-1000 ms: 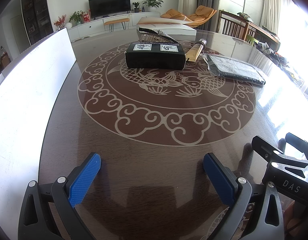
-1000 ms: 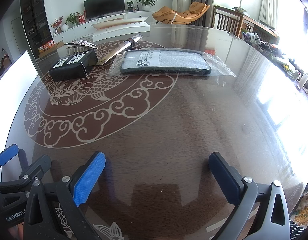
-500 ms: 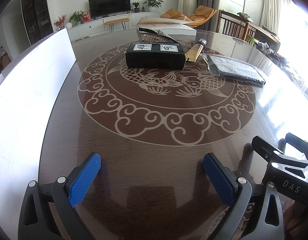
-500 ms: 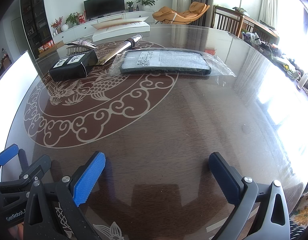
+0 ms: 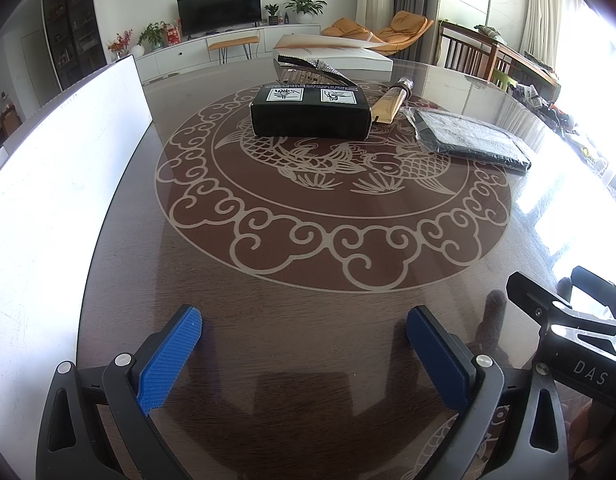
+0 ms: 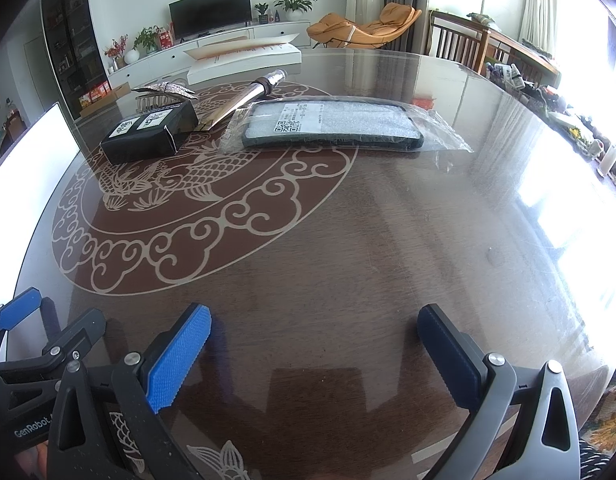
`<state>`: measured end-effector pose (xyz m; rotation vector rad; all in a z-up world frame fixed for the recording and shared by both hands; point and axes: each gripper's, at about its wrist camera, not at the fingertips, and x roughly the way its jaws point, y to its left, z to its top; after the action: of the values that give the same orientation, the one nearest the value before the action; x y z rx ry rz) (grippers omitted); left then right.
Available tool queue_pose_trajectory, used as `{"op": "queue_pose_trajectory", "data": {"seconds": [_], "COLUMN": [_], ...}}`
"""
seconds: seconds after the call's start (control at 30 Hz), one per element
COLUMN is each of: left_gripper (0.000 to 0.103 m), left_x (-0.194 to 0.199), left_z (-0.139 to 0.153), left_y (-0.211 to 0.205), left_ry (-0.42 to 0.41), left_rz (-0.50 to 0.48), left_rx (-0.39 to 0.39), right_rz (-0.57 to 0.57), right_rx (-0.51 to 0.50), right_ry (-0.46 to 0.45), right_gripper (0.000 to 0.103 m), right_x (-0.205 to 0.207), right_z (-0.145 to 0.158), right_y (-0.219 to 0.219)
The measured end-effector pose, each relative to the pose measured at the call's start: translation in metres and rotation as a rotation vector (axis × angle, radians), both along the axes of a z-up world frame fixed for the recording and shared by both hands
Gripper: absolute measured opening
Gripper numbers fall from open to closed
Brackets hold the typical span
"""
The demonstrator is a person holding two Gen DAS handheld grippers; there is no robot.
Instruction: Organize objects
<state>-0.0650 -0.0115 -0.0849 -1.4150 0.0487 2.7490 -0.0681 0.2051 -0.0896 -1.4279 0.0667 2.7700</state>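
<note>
Unchanged since a second ago, left view: left gripper (image 5: 304,354) spread, empty (low over table (image 5: 268,320)); black box (image 5: 309,112) well ahead. Right view: right gripper (image 6: 321,354) spread, empty; bagged phone case (image 6: 333,126) far ahead, box (image 6: 150,132) left of it.

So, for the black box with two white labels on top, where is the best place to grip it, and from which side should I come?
Probably grip the black box across its short width, on the two long side walls, coming from above. It lies flat, labels up, and the jewelled hair clip behind and the gold tube at its right end crowd those sides. Both grippers are open and far from it.
</note>
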Motion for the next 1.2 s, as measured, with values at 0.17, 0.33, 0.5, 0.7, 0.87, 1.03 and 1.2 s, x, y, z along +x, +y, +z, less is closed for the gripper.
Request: {"op": "queue_pose_trajectory", "data": {"seconds": [0.17,0.33,0.5,0.7,0.87,1.03,1.2], "left_gripper": [0.103,0.103,0.103,0.103,0.103,0.103,0.103], "left_x": [0.000,0.000,0.000,0.000,0.000,0.000,0.000], "left_z": [0.000,0.000,0.000,0.000,0.000,0.000,0.000], "left_y": [0.000,0.000,0.000,0.000,0.000,0.000,0.000], "left_ry": [0.000,0.000,0.000,0.000,0.000,0.000,0.000], "left_rz": [0.000,0.000,0.000,0.000,0.000,0.000,0.000], "left_rx": [0.000,0.000,0.000,0.000,0.000,0.000,0.000], "right_rz": [-0.120,-0.145,-0.171,-0.038,0.283,0.684,0.528], "right_rx": [-0.287,-0.307,-0.279,-0.371,-0.384,-0.453,-0.239], "right_ry": [0.072,0.155,0.103,-0.019,-0.073,-0.273,-0.105], "right_gripper": [0.103,0.103,0.103,0.097,0.093,0.092,0.095], "right_x": [0.009,-0.032,-0.120,-0.171,-0.152,-0.099,-0.111], "right_z": [0.012,0.039,0.046,0.022,0.012,0.016,0.051], "right_y": [0.048,0.098,0.164,0.173,0.110,0.057,0.047]}}
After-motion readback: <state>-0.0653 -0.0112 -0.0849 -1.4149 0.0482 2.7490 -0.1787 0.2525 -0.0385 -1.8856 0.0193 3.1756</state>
